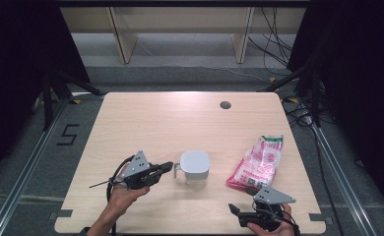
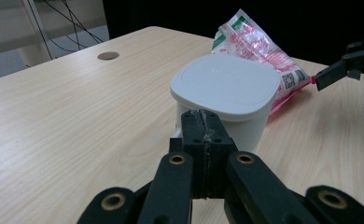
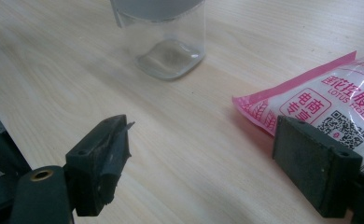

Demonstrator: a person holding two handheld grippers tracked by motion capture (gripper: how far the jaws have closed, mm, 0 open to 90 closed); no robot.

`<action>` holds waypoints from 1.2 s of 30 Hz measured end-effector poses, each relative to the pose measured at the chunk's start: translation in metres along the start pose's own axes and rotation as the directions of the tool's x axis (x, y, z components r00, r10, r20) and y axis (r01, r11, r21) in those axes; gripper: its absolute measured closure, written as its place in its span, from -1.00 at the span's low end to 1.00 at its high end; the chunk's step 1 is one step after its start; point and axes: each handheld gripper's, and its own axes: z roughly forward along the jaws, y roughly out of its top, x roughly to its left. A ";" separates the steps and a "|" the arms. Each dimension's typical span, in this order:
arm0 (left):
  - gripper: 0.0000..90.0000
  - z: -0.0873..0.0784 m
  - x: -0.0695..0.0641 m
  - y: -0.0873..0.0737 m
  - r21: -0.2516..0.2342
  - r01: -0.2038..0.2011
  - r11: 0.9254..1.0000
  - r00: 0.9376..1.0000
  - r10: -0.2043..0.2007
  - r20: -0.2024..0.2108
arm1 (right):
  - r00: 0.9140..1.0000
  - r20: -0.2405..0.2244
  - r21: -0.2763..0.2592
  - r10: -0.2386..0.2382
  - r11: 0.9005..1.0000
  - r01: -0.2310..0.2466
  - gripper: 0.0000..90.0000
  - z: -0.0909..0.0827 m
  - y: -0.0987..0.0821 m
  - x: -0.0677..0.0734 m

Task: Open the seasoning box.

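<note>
Standing on pale wood table (image 1: 145, 123), lidded jug (image 1: 195, 168), grey floor (image 1: 57, 147)

The left gripper (image 2: 203, 123) has its 2 black jaws pressed flat together, tips just in front of a white-lidded container (image 2: 227, 93) on the pale wooden table (image 2: 68, 116). A pink and white packet (image 2: 259, 44) lies behind the container, and the other gripper's jaw tip (image 2: 332, 74) shows at right
</note>
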 end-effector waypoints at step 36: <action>0.97 0.029 0.000 0.016 -0.001 0.021 1.000 1.000 -0.021 0.021 | 0.988 0.055 -0.095 -0.144 0.984 0.149 -0.03 0.014 0.018 0.007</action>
